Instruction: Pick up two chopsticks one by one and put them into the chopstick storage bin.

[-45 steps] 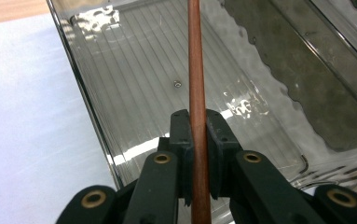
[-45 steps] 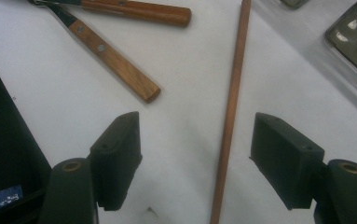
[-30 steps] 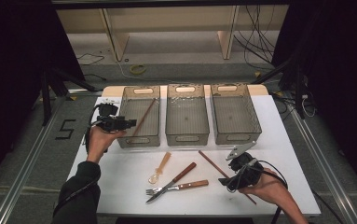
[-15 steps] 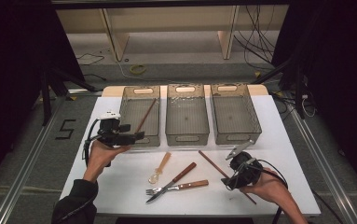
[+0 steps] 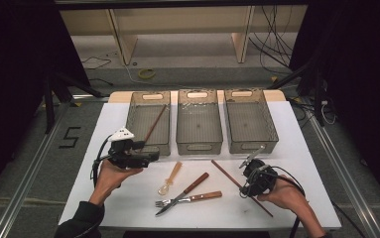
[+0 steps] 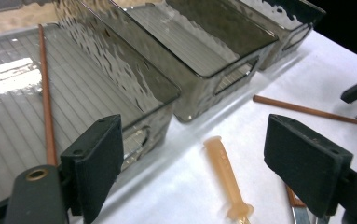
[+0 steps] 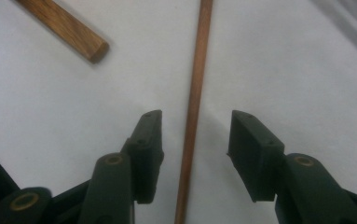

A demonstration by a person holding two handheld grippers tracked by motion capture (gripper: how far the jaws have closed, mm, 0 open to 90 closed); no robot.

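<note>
Beside a floor-taped "5" [image 5: 70, 137], the left gripper [image 5: 150, 155] gapes wide while the right gripper [image 7: 195, 135], half-open, straddles a chopstick [image 7: 195, 93] on the white surface [image 5: 306, 163]

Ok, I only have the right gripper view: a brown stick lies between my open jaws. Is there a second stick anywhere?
Observer: Yes. A second stick lies in the left bin at the back of the table.
Operator: Where is the left gripper?
Observer: The left gripper is held just in front of that bin, jaws open and holding nothing.
Operator: What else is loose on the table?
Observer: A spoon, a fork and a knife lie between the two grippers, left of your stick.
</note>
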